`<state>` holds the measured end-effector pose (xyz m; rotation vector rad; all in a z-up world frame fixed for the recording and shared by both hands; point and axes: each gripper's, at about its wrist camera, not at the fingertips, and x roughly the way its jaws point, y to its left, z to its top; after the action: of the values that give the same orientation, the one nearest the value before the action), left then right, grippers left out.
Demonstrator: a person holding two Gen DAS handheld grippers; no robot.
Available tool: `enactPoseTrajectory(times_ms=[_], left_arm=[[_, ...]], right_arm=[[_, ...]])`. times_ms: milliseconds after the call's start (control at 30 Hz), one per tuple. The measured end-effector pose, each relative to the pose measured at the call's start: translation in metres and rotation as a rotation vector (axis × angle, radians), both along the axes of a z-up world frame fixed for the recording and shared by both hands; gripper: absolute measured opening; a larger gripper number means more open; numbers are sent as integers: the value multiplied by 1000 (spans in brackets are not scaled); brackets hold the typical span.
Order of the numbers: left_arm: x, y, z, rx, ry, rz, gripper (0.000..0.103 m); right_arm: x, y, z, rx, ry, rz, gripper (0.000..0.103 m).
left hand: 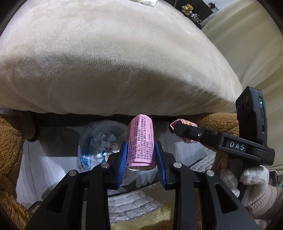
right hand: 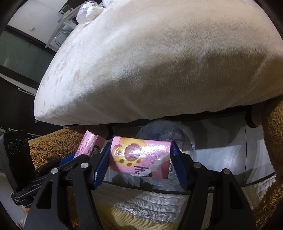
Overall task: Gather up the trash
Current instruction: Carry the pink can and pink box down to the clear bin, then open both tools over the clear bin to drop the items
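Note:
My left gripper (left hand: 141, 143) is shut on a slim pink carton (left hand: 141, 131) printed with small text, held upright between the blue pads (left hand: 123, 159). In the right wrist view my right gripper (right hand: 140, 146) is shut on a wider pink snack pack (right hand: 141, 159) with a paw-shaped biscuit picture. Both packs hang over a pale grey bin (right hand: 221, 155) in which a crushed clear plastic bottle (left hand: 95, 141) lies. The right gripper (left hand: 178, 128) with its pack shows at the right of the left wrist view. The left gripper's carton (right hand: 88, 145) shows at the left of the right wrist view.
A big cream plush cushion (left hand: 115, 62) overhangs the bin's far side. Brown fuzzy fabric (right hand: 53, 146) flanks the bin on both sides. A quilted white and yellow cloth (right hand: 150, 203) lies in front. A white-gloved hand (left hand: 254, 178) holds the right gripper. More clear plastic (right hand: 86, 12) lies on the cushion.

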<state>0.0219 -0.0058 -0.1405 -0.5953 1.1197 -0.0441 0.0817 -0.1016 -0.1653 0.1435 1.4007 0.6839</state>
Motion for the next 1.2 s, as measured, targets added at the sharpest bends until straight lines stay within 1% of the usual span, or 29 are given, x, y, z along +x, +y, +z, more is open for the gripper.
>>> enactPoseTrajectory(times_ms=[167,267,333,567,633,800,900,967,1000,1033,1067,1133,1167,1200], left_arm=[[7,4,-19,-29,93,2,30],[10,5,-30,-54,153,5,30],[16,6,-37,-59,186,5,30],[18,5,-52,-77,277,1,30],[18,5,-55,-80,293,1,31],[19,6,-62,-88,327,0,31],[20,6,-65,-87,338,-9,31],[19,8,-64,-95,338,7,32],[19,9,-65,-110,340,15,36],[19,11,-66,-111,348,21,46],[18,12,-64,-98,348,31,50],[19,13,-63,-89,339,39,50],[19,13,-62,-96,334,43,50],[18,15,-61,-98,330,46,50]], right_arm=[[5,-1,-18,-32,82,-17,65],[7,0,-28,-33,134,-34,65],[8,1,-32,-41,153,-37,65],[8,3,-46,-68,225,-37,65],[8,6,-50,-73,248,-28,65],[10,7,-55,-91,265,-33,65],[10,6,-58,-99,280,-41,65],[11,5,-59,-102,286,-55,66],[12,3,-59,-106,281,-72,66],[13,1,-58,-108,276,-86,66],[14,1,-57,-105,278,-94,67],[16,-1,-56,-91,280,-107,75],[16,-2,-57,-90,278,-111,78],[16,-2,-57,-94,279,-110,78]])
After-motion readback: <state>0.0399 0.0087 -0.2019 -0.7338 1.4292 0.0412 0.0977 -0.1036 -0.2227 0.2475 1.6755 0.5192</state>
